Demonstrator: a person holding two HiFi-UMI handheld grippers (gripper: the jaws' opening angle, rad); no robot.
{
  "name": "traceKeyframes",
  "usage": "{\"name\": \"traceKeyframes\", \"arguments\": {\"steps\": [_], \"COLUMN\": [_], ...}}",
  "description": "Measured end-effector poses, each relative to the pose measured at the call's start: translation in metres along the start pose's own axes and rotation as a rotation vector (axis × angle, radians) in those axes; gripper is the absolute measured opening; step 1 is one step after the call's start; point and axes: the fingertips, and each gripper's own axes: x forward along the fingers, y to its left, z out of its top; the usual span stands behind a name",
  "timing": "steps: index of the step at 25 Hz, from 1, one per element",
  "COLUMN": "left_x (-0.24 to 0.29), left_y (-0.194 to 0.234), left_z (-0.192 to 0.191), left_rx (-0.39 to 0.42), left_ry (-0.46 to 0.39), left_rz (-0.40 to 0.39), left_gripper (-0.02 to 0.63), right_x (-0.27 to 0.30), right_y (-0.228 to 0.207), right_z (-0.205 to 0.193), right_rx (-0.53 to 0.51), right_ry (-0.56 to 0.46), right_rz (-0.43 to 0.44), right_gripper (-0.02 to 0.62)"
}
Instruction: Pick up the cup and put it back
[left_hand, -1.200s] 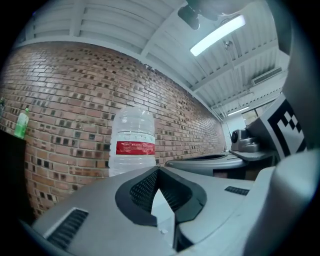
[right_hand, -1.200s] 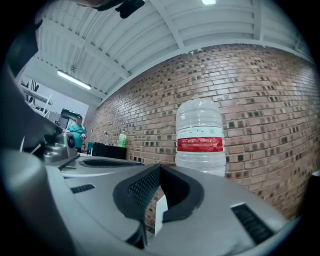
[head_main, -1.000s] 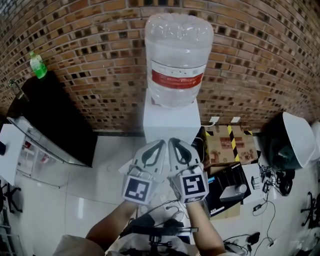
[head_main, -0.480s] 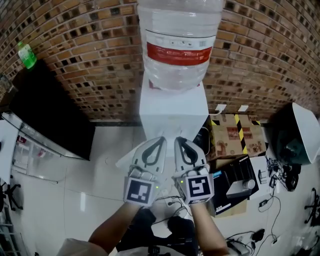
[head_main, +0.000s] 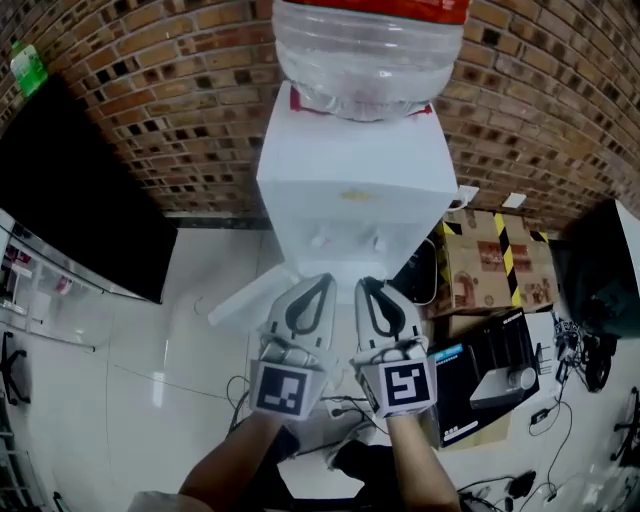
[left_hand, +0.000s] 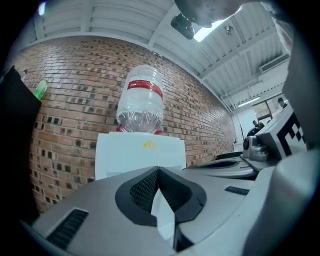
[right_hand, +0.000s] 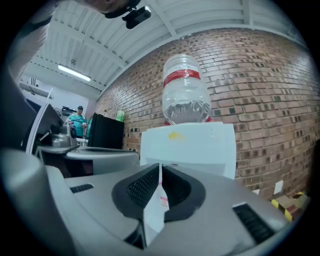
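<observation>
Both grippers have drawn closer to the water dispenser (head_main: 350, 190) since a second ago. The left gripper (head_main: 312, 292) has its jaws pinched together on a flat white paper cup (left_hand: 163, 215), seen edge-on. The right gripper (head_main: 372, 296) has its jaws just beginning to part, with a paper cup (right_hand: 154, 209) likewise between them. The two grippers sit side by side just before the dispenser's front.

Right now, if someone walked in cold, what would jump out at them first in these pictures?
The big water bottle upside down on the white dispenser, against the brick wall, dead centre. Just in front of it, the left gripper and right gripper sit side by side, each with thin white paper between its fingers; the right one's fingers are just starting to open.
</observation>
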Motion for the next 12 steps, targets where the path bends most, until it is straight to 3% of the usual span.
{"name": "traceKeyframes", "arguments": {"steps": [4,12], "left_x": [-0.002,-0.008], "left_y": [-0.010,-0.008], "left_z": [-0.068,-0.197], "left_rx": [-0.009,-0.046], "left_ry": [-0.002,0.010], "left_rz": [-0.010,-0.002], "left_gripper": [-0.003,-0.003], "right_x": [0.007,0.034], "right_y": [-0.005,-0.003], "right_z": [-0.066,-0.192], "right_rx": [0.036,-0.037], "right_ry": [-0.015,-0.002], "right_rz": [-0.006,-0.004], "right_gripper": [0.023,0.023]}}
